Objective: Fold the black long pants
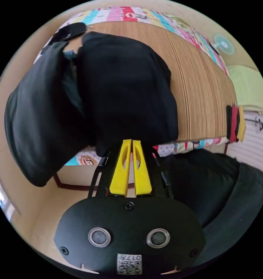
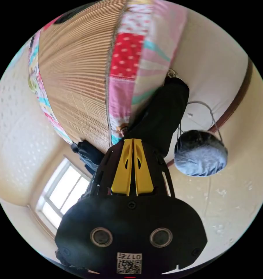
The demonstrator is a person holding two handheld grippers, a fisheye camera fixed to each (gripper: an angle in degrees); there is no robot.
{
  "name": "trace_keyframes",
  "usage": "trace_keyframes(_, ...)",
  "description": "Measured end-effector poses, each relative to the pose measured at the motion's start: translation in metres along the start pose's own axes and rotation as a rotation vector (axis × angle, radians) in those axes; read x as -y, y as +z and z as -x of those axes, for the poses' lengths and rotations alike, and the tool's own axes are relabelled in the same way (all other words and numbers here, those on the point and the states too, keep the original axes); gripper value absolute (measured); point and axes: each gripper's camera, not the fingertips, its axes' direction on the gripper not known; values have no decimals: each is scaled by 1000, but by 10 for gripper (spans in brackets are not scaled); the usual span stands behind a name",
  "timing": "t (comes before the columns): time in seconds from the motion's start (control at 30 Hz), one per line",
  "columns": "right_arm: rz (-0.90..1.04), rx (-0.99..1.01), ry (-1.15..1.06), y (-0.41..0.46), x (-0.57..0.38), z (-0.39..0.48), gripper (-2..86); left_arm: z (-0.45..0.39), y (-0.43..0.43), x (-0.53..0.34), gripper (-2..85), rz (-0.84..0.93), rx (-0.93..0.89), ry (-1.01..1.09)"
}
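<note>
The black long pants (image 1: 122, 87) lie bunched on the woven bamboo mat (image 1: 201, 96) of a bed. One black part (image 1: 41, 122) sags past the mat's edge toward the floor. My left gripper (image 1: 132, 141) is shut, and its yellow jaw tips pinch the near hem of the pants. In the right gripper view, a narrow stretch of the black pants (image 2: 163, 113) runs from the jaw tips along the colourful sheet (image 2: 131, 58). My right gripper (image 2: 133, 140) is shut on that end.
A patterned sheet (image 1: 122, 13) borders the mat. A hanger with dark cloth (image 1: 70, 30) lies at the far end. A fan (image 1: 223, 44) and green cloth (image 1: 247, 87) stand beyond. A person's dark clothing (image 1: 212, 183) is close. A grey-blue bundle (image 2: 199, 154) hangs on wire; window (image 2: 64, 191).
</note>
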Motion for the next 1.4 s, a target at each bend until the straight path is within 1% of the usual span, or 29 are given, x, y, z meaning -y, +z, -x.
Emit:
trace_keyframes(0.1, -106, 206, 137, -10, -30, -67, 2, 45, -37, -2, 5, -170, -7, -163)
trace_keyframes(0.2, -245, 425, 271, -14, -63, -117, 2, 85, -74, -11, 19, -342, -53, -221)
trace_keyframes(0.23, -305, 524, 310, -15, -75, -130, 2, 102, -89, -18, 31, -404, -11, -282)
trace_keyframes(0.33, -433, 727, 377, -15, -92, -145, 3, 152, -123, -43, 82, -555, 69, -445)
trace_keyframes(0.4, -466, 806, 377, -16, -92, -141, 3, 190, -131, -57, 92, -593, 55, -536)
trace_keyframes(0.5, -452, 824, 304, -25, -75, -114, 4, 247, -101, -72, 121, -501, -7, -679)
trace_keyframes(0.57, -411, 777, 230, -33, -59, -91, 4, 267, -62, -80, 134, -444, -129, -698)
trace_keyframes(0.6, -377, 735, 179, -38, -47, -74, 4, 273, -32, -83, 134, -428, -248, -681)
trace_keyframes(0.63, -347, 700, 119, -42, -36, -55, 4, 272, -15, -94, 125, -481, -296, -694)
trace_keyframes(0.67, -335, 693, 80, -45, -31, -46, 4, 271, -12, -103, 116, -515, -282, -738)
trace_keyframes(0.7, -321, 717, -27, -49, -20, -26, 4, 269, -4, -121, 90, -575, -290, -799)
trace_keyframes(0.73, -297, 801, -176, -53, -9, -4, 5, 275, 7, -133, 54, -626, -463, -796)
trace_keyframes(0.77, -272, 854, -249, -54, -4, 7, 5, 278, 14, -138, 52, -648, -583, -783)
trace_keyframes(0.8, -204, 959, -388, -54, 5, 33, 6, 281, 22, -149, 48, -729, -802, -725)
trace_keyframes(0.83, -121, 1022, -513, -52, 12, 63, 7, 276, 21, -158, 44, -836, -954, -636)
trace_keyframes(0.87, -75, 1027, -568, -50, 14, 79, 8, 270, 19, -159, 43, -853, -1001, -579)
trace_keyframes(0.9, 27, 983, -668, -45, 16, 116, 10, 255, 9, -159, 42, -856, -1029, -461)
trace_keyframes(0.93, 154, 888, -730, -35, 15, 154, 13, 234, -7, -154, 42, -815, -1005, -312)
trace_keyframes(0.97, 230, 831, -749, -26, 14, 173, 15, 221, -16, -150, 42, -790, -985, -229)
trace_keyframes(1.03, 603, 624, -833, 20, -11, 249, 29, 167, -44, -143, 43, -760, -983, 78)
trace_keyframes(1.07, 692, 579, -865, 33, -22, 265, 35, 155, -47, -141, 43, -757, -1020, 139)
trace_keyframes(1.1, 823, 476, -928, 56, -48, 294, 57, 134, -52, -138, 42, -743, -1124, 256)
trace_keyframes(1.13, 880, 369, -1000, 75, -77, 319, 89, 110, -57, -135, 41, -711, -1219, 378)
trace_keyframes(1.17, 891, 324, -1040, 83, -91, 330, 103, 96, -61, -135, 40, -691, -1246, 440)
trace_keyframes(1.23, 935, 201, -1144, 114, -137, 365, 147, 36, -83, -141, 39, -624, -1265, 679)
trace_keyframes(1.3, 976, 180, -1112, 134, -153, 379, 172, -9, -95, -150, 39, -565, -1303, 837)
trace_keyframes(1.33, 1045, 215, -1079, 145, -160, 382, 186, -37, -101, -157, 39, -506, -1347, 942)
trace_keyframes(1.37, 1090, 237, -1052, 150, -162, 381, 192, -50, -103, -161, 40, -475, -1365, 992)
trace_keyframes(1.4, 1188, 279, -980, 160, -164, 375, 204, -76, -106, -169, 40, -414, -1373, 1074)
